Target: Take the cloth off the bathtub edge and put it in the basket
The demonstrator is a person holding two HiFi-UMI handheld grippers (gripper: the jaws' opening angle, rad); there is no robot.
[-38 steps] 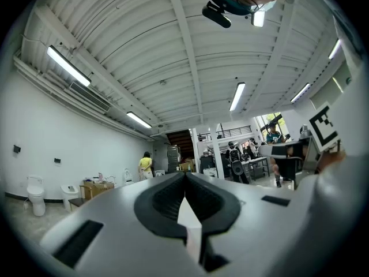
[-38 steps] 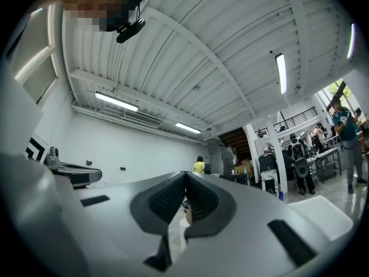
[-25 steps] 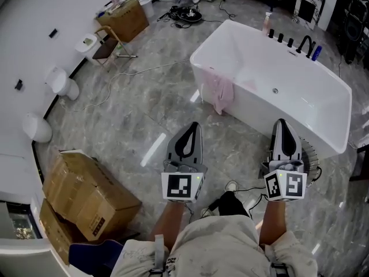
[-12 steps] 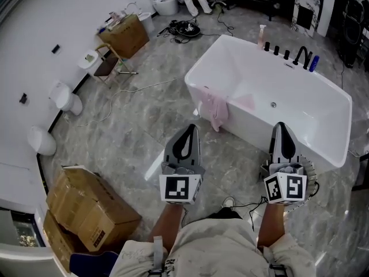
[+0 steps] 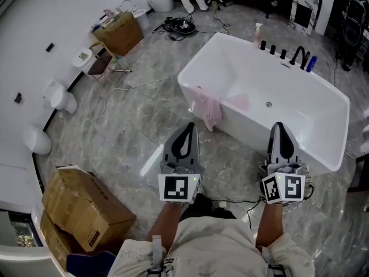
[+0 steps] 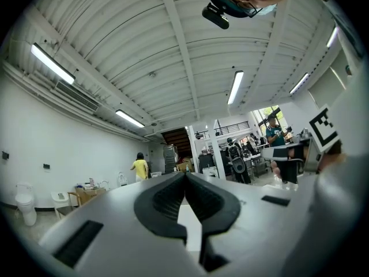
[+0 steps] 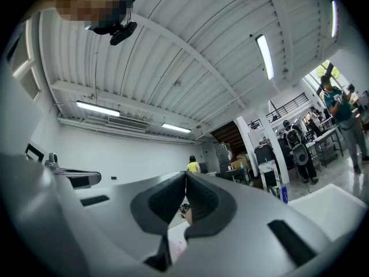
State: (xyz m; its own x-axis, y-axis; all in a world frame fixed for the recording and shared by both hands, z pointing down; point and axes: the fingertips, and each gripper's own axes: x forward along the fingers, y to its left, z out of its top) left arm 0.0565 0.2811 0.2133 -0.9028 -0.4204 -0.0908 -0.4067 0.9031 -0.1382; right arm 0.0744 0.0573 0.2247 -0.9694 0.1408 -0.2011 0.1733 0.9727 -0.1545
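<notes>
A pink cloth hangs over the near left edge of the white bathtub, part inside and part down the outer wall. My left gripper is held up in front of me, jaws shut and empty, its tip a short way below the cloth. My right gripper is also shut and empty, in front of the tub's near wall. In the left gripper view the left gripper points over the room. The right gripper points the same way. A wire basket rim peeks out beside my right gripper.
Cardboard boxes lie on the floor at lower left. Toilets line the curved wall. Another box and a chair stand further back. Taps and bottles sit on the tub's far rim. Cables trail over the marble floor.
The bathtub and cloth have drifted left and nearer in the head view as I step toward them. Both grippers stay shut and level in front of me.
</notes>
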